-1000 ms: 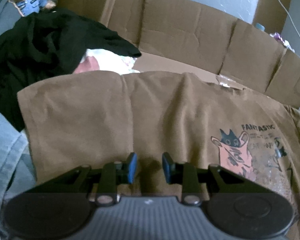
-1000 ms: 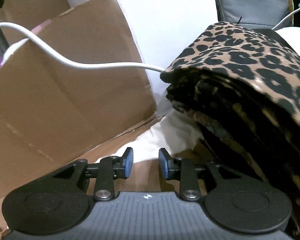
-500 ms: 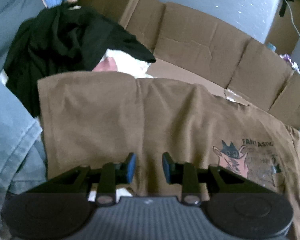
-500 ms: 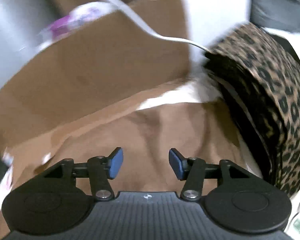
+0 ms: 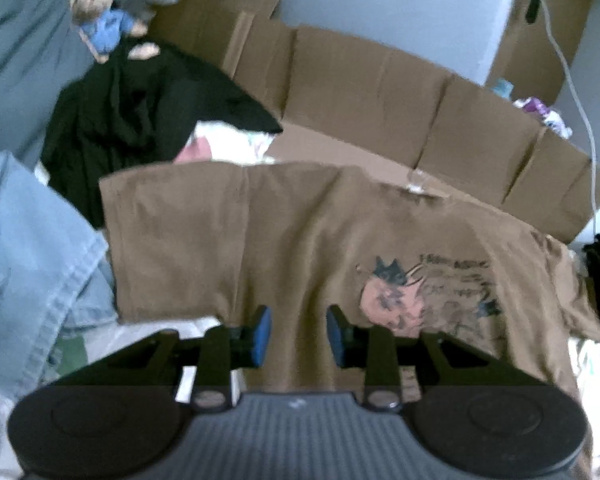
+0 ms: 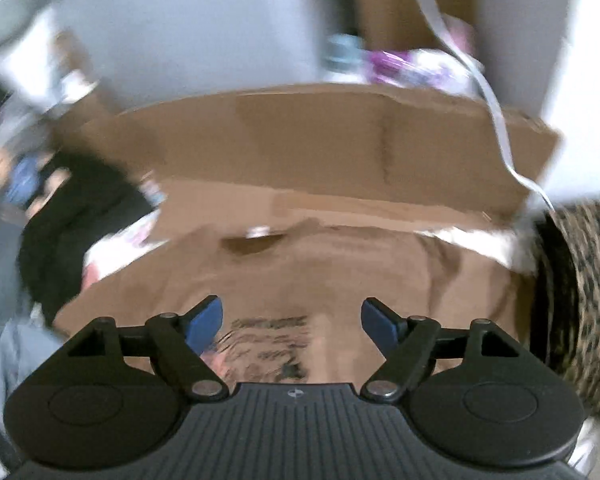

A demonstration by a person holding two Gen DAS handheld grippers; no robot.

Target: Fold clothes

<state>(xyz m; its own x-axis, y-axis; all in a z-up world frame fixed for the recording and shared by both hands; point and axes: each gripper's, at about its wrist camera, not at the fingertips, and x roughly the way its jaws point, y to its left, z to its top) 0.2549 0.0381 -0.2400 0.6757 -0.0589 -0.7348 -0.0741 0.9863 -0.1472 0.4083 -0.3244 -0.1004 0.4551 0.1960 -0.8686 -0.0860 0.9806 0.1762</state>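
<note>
While brown T-shirt (image 5: 300,232) lies flat, long axis left-right, left gripper (image 5: 299,334) jaws apart, right gripper (image 6: 292,326) jaws wide.

right hand-held gripper (image 6: 292,326) opened wider, swung over shirt (image 6: 340,272).

My right wrist view is smeared by motion; the print on the brown T-shirt (image 6: 268,344) is unreadable there. Left view: my gripper body hides the shirt's near hem; lettering too soft to read.
</note>
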